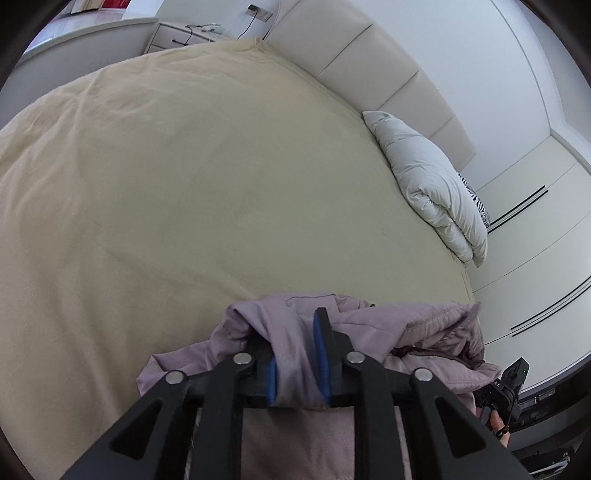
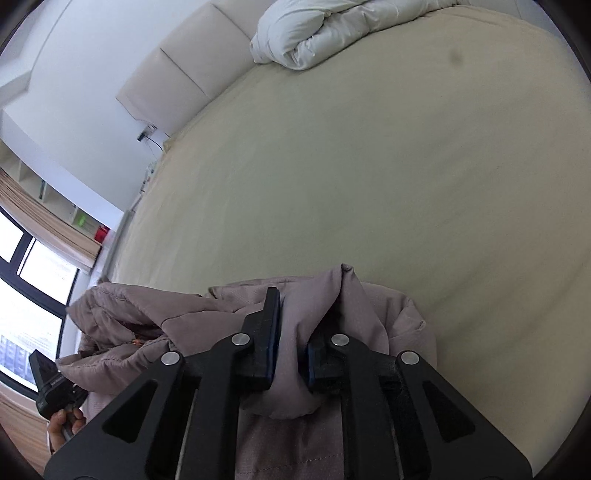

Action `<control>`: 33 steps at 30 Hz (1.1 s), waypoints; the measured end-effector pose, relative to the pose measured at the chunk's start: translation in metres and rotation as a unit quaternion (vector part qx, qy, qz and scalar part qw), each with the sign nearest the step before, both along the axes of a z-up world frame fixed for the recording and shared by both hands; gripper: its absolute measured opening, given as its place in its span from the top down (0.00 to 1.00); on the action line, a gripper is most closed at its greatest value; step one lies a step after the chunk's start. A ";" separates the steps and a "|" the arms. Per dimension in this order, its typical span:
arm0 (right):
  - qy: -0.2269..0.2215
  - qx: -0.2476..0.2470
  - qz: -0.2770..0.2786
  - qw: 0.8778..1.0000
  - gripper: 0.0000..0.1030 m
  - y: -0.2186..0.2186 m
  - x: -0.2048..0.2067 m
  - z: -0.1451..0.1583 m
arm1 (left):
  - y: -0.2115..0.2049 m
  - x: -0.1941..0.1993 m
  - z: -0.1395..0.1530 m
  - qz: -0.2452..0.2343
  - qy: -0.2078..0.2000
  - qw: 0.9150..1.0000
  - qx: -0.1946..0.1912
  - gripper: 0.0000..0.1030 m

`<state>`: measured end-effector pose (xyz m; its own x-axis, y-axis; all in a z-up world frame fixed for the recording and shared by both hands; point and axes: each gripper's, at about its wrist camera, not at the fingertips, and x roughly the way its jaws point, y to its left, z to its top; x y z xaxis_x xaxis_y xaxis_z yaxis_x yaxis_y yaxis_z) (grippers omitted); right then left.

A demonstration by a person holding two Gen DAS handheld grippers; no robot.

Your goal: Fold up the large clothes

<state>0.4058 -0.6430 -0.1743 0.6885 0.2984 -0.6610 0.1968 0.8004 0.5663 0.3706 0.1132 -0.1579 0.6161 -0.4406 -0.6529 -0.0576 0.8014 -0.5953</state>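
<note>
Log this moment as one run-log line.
stage: laying out | left gripper: fabric between jaws | right gripper: fabric between jaws | item: mauve jacket | surface: bed

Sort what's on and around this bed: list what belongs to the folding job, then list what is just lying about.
Part of the job:
- mauve padded jacket
- left tongs, with jacket fabric between them
- right tongs, also with jacket fabric between them
- bed sheet, the surface under the jacket

Just lying about:
- folded white duvet
- zebra-patterned item behind the duvet
- bedside drawers
</note>
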 end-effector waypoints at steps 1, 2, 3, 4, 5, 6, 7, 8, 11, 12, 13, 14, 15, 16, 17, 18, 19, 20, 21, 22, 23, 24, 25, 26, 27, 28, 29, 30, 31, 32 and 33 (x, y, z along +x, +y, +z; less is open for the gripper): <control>-0.021 0.017 -0.002 1.000 0.79 -0.002 -0.004 0.005 | 0.001 -0.009 0.011 0.003 -0.011 1.000 -0.003 0.53; -0.041 0.032 -0.005 0.999 0.71 -0.003 -0.009 0.011 | 0.004 -0.019 0.022 0.012 -0.029 0.999 -0.004 0.46; -0.054 0.041 -0.007 0.998 0.64 -0.003 -0.014 0.017 | 0.007 -0.027 0.035 0.020 -0.045 0.999 -0.005 0.36; -0.063 0.048 -0.011 0.997 0.45 -0.003 -0.019 0.023 | 0.007 -0.036 0.046 0.024 -0.063 0.998 -0.001 0.34; -0.067 0.048 -0.018 0.996 0.34 0.000 -0.023 0.029 | 0.004 -0.045 0.057 0.022 -0.079 0.997 0.009 0.34; -0.069 0.044 -0.014 0.997 0.31 0.003 -0.026 0.036 | -0.001 -0.054 0.068 0.019 -0.093 0.995 0.020 0.34; -0.068 0.031 -0.001 0.997 0.30 0.011 -0.027 0.043 | -0.007 -0.060 0.076 0.014 -0.105 0.994 0.029 0.34; -0.060 0.006 0.009 0.998 0.30 0.021 -0.031 0.052 | -0.014 -0.066 0.083 0.007 -0.116 0.992 0.042 0.34; -0.034 -0.086 0.070 0.993 0.30 0.074 -0.040 0.075 | -0.044 -0.075 0.092 -0.017 -0.135 0.985 0.101 0.34; -0.028 -0.109 0.097 0.989 0.30 0.093 -0.040 0.083 | -0.057 -0.076 0.090 -0.028 -0.136 0.983 0.121 0.34; -0.024 -0.136 0.120 0.983 0.30 0.115 -0.041 0.087 | -0.067 -0.077 0.086 -0.036 -0.134 0.981 0.135 0.34; -0.022 -0.166 0.140 0.976 0.30 0.137 -0.039 0.090 | -0.081 -0.074 0.081 -0.045 -0.130 0.979 0.148 0.34; -0.020 -0.189 0.156 0.969 0.30 0.159 -0.041 0.093 | -0.091 -0.074 0.075 -0.052 -0.127 0.977 0.160 0.34; -0.013 -0.210 0.175 0.962 0.30 0.183 -0.051 0.093 | -0.097 -0.075 0.069 -0.056 -0.127 0.976 0.170 0.34; -0.004 -0.229 0.191 0.954 0.30 0.201 -0.050 0.089 | -0.105 -0.075 0.064 -0.058 -0.128 0.973 0.183 0.34; 0.016 -0.253 0.200 0.947 0.30 0.216 -0.041 0.080 | -0.111 -0.072 0.058 -0.061 -0.126 0.970 0.197 0.34; 0.027 -0.266 0.200 0.942 0.32 0.225 -0.044 0.072 | -0.116 -0.066 0.052 -0.064 -0.122 0.968 0.210 0.34; 0.037 -0.277 0.198 0.940 0.43 0.231 -0.035 0.064 | -0.119 -0.059 0.045 -0.062 -0.114 0.966 0.223 0.34; 0.046 -0.278 0.194 0.940 0.51 0.233 -0.025 0.056 | -0.121 -0.050 0.039 -0.059 -0.107 0.964 0.237 0.34; 0.053 -0.270 0.191 0.942 0.60 0.228 -0.017 0.047 | -0.120 -0.042 0.032 -0.057 -0.099 0.960 0.256 0.34; 0.059 -0.257 0.190 0.946 0.68 0.226 -0.007 0.042 | -0.120 -0.032 0.024 -0.054 -0.089 0.957 0.270 0.34; 0.060 -0.253 0.190 0.947 0.70 0.225 0.002 0.039 | -0.116 -0.024 0.016 -0.051 -0.078 0.958 0.271 0.34; 0.058 -0.256 0.192 0.946 0.74 0.227 0.010 0.036 | -0.113 -0.015 0.008 -0.048 -0.066 0.961 0.266 0.34; 0.057 -0.265 0.196 0.942 0.78 0.231 0.016 0.034 | -0.110 -0.009 0.003 -0.045 -0.061 0.962 0.264 0.34; 0.058 -0.271 0.200 0.940 0.79 0.234 0.023 0.031 | -0.109 -0.004 0.000 -0.042 -0.058 0.961 0.266 0.34; 0.058 -0.273 0.201 0.939 0.81 0.235 0.030 0.028 | -0.111 0.000 -0.002 -0.040 -0.055 0.961 0.270 0.34; 0.058 -0.272 0.200 0.940 0.82 0.237 0.038 0.025 | -0.111 0.005 -0.004 -0.038 -0.054 0.959 0.276 0.34; 0.060 -0.266 0.198 0.941 0.83 0.237 0.046 0.021 | -0.112 0.009 -0.005 -0.038 -0.054 0.956 0.287 0.33; 0.063 -0.254 0.198 0.945 0.83 0.232 0.052 0.018 | -0.114 0.013 -0.007 -0.038 -0.052 0.952 0.300 0.33; 0.069 -0.240 0.201 0.947 0.83 0.230 0.059 0.013 | -0.115 0.016 -0.010 -0.037 -0.049 0.949 0.311 0.32; 0.075 -0.229 0.206 0.948 0.83 0.228 0.066 0.006 | -0.114 0.019 -0.013 -0.036 -0.046 0.947 0.315 0.30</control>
